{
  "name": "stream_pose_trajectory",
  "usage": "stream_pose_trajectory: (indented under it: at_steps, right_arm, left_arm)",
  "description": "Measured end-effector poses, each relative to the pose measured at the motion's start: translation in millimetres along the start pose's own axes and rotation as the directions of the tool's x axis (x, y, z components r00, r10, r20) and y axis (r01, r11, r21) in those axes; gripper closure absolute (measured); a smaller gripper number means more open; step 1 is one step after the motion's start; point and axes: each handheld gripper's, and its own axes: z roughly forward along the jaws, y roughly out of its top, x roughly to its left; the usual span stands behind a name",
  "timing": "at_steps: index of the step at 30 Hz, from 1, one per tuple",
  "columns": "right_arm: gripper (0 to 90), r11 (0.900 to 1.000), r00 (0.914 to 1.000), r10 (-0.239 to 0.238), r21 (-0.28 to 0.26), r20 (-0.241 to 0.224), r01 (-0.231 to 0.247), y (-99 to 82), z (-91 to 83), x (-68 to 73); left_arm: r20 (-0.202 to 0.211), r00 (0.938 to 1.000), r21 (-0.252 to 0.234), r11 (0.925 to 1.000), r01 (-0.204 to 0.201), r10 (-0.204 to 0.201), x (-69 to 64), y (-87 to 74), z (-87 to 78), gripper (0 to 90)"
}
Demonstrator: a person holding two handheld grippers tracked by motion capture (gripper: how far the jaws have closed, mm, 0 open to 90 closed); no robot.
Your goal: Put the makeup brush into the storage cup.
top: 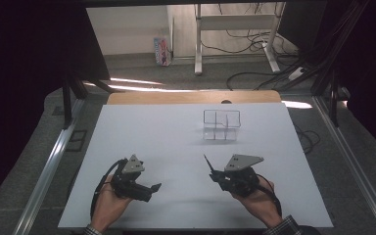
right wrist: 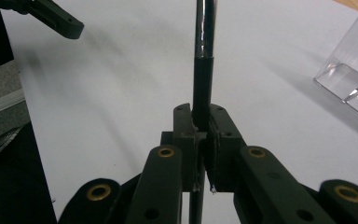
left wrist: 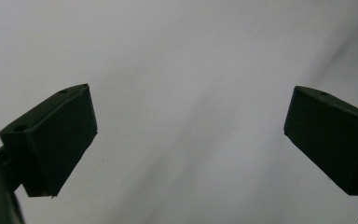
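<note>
My right gripper (top: 216, 175) is near the table's front right, in a person's hand. Its jaws are shut on a thin black pen (top: 208, 164) that sticks up and away to the left. In the right gripper view the pen (right wrist: 204, 46) rises straight out of the closed right gripper (right wrist: 200, 116). My left gripper (top: 151, 190) is at the front left, held low over the white surface and pointing right. Its jaws (left wrist: 189, 121) stand wide open with nothing between them. A clear plastic organizer (top: 221, 125) with several compartments stands farther back, right of centre, and its corner (right wrist: 354, 70) appears in the right gripper view.
The white table sheet (top: 152, 132) ends in a wooden edge (top: 191, 97) at the back. Metal rails run along both sides. Beyond the table are desk legs (top: 198, 44) and cables on the floor. One finger of the left gripper (right wrist: 58, 21) shows in the right gripper view.
</note>
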Motion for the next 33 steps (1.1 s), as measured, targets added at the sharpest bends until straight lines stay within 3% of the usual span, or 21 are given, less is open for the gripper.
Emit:
stream_pose_trajectory:
  at_steps: [6, 17, 27, 33]
  right_arm:
    - [82.8, 0.9997, 0.9997, 0.022, -0.008, 0.004, -0.022, -0.4, -1.9, -5.7]
    - [82.7, 0.9977, 0.9980, 0.059, -0.035, 0.023, -0.058, 2.0, -7.6, -13.3]
    - [82.7, 0.9939, 0.9933, 0.098, -0.056, 0.061, -0.095, 2.0, -15.2, -33.6]
    - [82.7, 0.9921, 0.9913, 0.113, -0.062, 0.068, -0.109, 8.4, -15.3, -44.8]
  left_arm:
    - [-0.010, 0.9985, -0.008, 0.9985, 0.055, -0.055, 8.5, -16.3, -6.9, 2.2]
    - [-0.041, 0.9967, -0.012, 0.9975, 0.069, -0.070, 12.9, -37.0, -18.4, 2.4]
    - [-0.040, 0.9951, -0.032, 0.9955, 0.089, -0.090, 12.2, -46.2, -22.1, 2.0]
    - [-0.046, 0.9958, -0.037, 0.9962, 0.078, -0.080, 11.8, -47.4, -23.4, 2.0]
